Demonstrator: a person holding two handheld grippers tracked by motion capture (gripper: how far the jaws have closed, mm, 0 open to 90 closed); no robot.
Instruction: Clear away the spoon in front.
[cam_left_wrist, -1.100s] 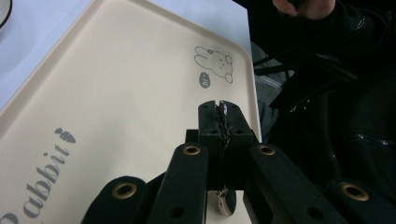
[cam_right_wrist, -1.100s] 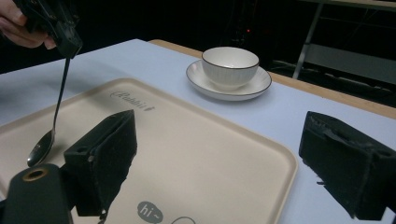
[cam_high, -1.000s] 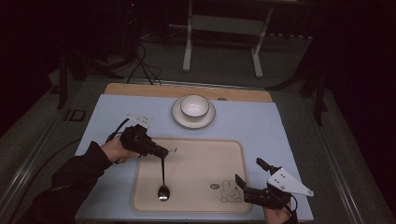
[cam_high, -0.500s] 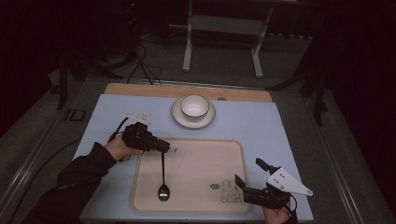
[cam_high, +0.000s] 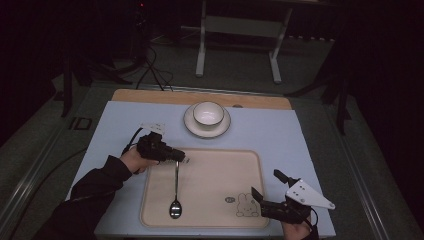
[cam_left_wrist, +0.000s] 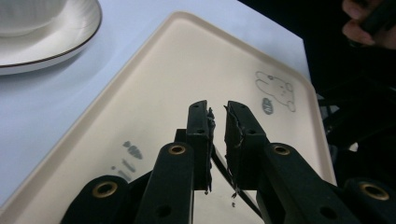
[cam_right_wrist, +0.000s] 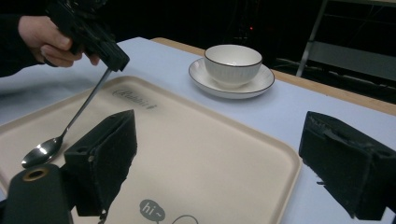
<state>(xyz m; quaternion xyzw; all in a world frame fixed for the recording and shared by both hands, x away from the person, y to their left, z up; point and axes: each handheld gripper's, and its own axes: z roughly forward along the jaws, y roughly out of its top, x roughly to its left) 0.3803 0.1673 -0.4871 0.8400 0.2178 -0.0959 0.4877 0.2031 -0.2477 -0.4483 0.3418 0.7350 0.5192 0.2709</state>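
Gripped between the nearly closed black jaws of the left gripper (cam_high: 183, 159): the handle tip of a slim polished metal spoon (cam_high: 175, 195), slanted down from those jaws, with its bowl resting on the flat beige rectangular plastic tray (cam_high: 210, 165), well in front of the fingertips and toward the person. Seen in the left gripper view: the left gripper (cam_left_wrist: 216, 116) with only a narrow slit between the pads, a dark thin strip running down between them, probably the spoon's handle, though too dim to be sure. Beyond those fingertips, a grey rabbit drawing (cam_left_wrist: 275, 87) printed at the tray's far corner; off to their upper left, the rim of a white saucer (cam_left_wrist: 56, 42). Held low over the tray's near right corner: the right gripper (cam_high: 268, 191), jaws spread wide and empty, rabbit print just beside its left finger. Between the parted fingers in the right gripper view: bare tray, pale blue table cover (cam_right_wrist: 289, 112), and farther off a white ribbed ceramic bowl (cam_right_wrist: 233, 61) seated on the saucer. Far left of those fingers, the spoon's bowl lying on the tray.
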